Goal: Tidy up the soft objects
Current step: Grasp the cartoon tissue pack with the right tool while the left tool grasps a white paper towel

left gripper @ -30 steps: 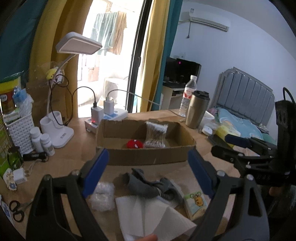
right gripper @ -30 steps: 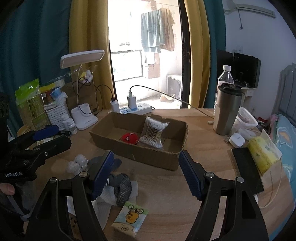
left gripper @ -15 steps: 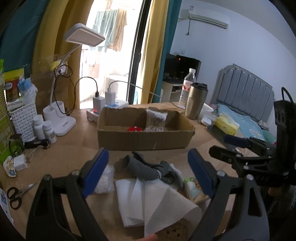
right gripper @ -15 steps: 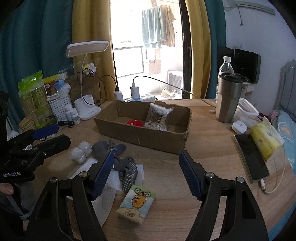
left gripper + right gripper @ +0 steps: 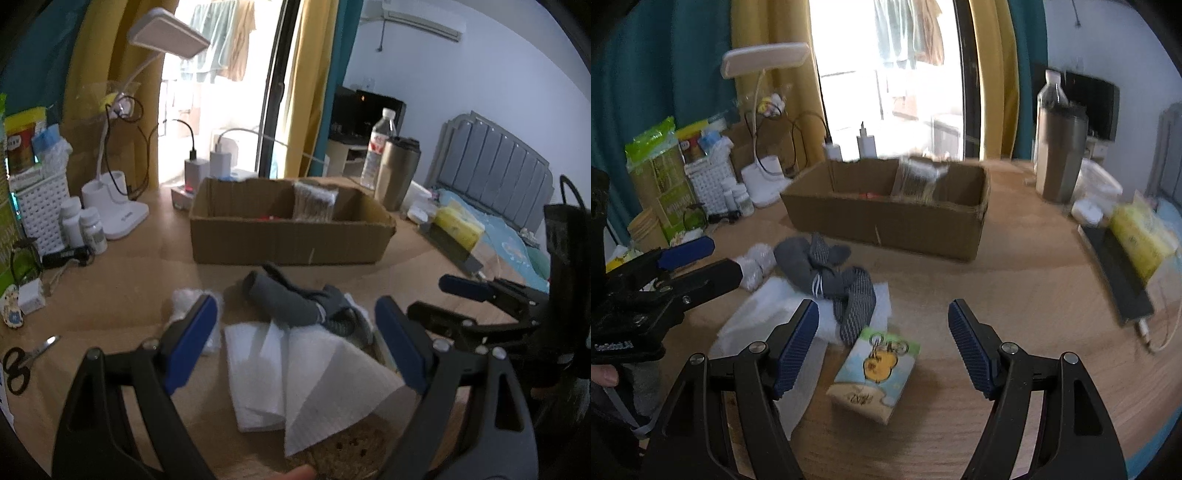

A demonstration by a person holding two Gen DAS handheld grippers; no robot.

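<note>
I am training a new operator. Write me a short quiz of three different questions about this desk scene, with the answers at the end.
1. True or false: the grey socks already lie inside the cardboard box.
2. Multiple choice: what lies nearest between the open jaws of the right gripper? A) the scissors B) the tissue pack with a cartoon print C) the steel tumbler
3. Fill in: the left gripper is ____ and holds nothing, above the white paper towel.

Key
1. False: they lie on the table in front of the box, partly on the towel.
2. B
3. open
</note>
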